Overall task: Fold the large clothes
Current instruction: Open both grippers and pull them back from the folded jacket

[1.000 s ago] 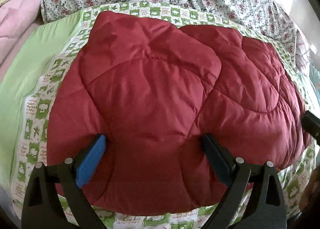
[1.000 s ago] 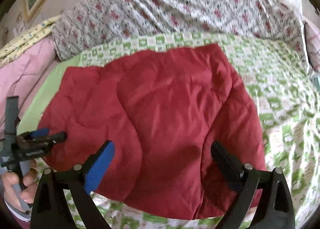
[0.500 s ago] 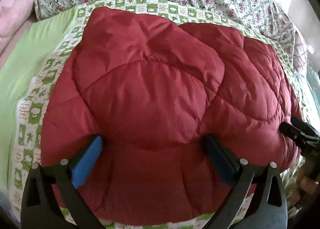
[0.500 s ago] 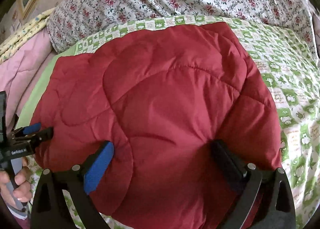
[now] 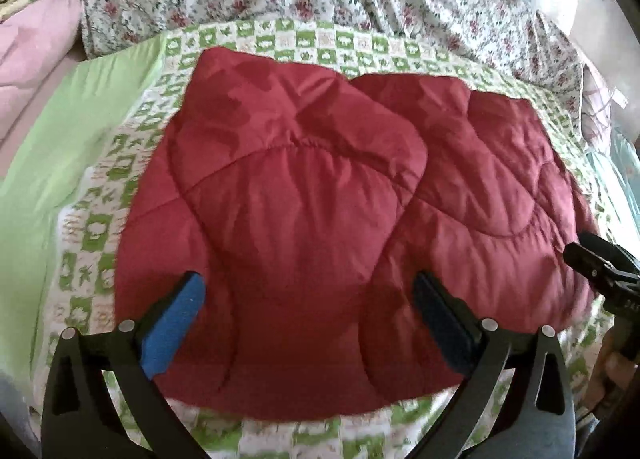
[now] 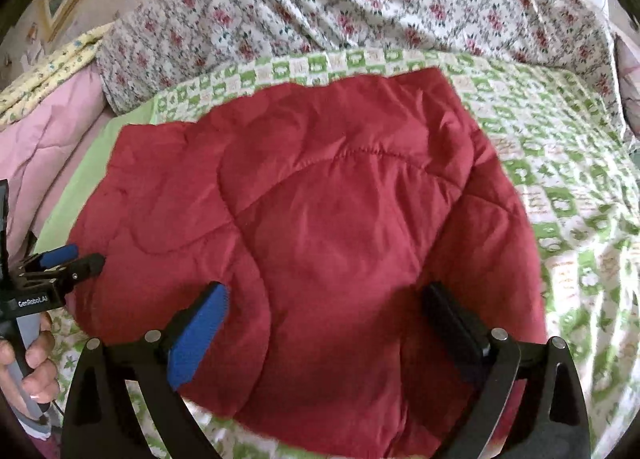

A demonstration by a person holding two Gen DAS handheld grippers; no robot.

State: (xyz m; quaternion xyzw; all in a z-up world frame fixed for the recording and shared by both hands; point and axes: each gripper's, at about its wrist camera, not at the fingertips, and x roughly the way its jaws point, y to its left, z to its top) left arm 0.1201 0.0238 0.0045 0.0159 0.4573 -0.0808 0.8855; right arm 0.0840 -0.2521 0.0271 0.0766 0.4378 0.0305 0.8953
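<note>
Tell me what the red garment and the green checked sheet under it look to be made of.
Red garment: seemingly a padded synthetic shell, nylon or polyester, with a slight sheen; curved stitch lines and puffy panels point to quilted filling.

Green checked sheet: likely printed woven cotton or a blend, matte; it lies flat and thin with small printed motifs in green and white squares. Fibre content cannot be confirmed by sight.
</note>
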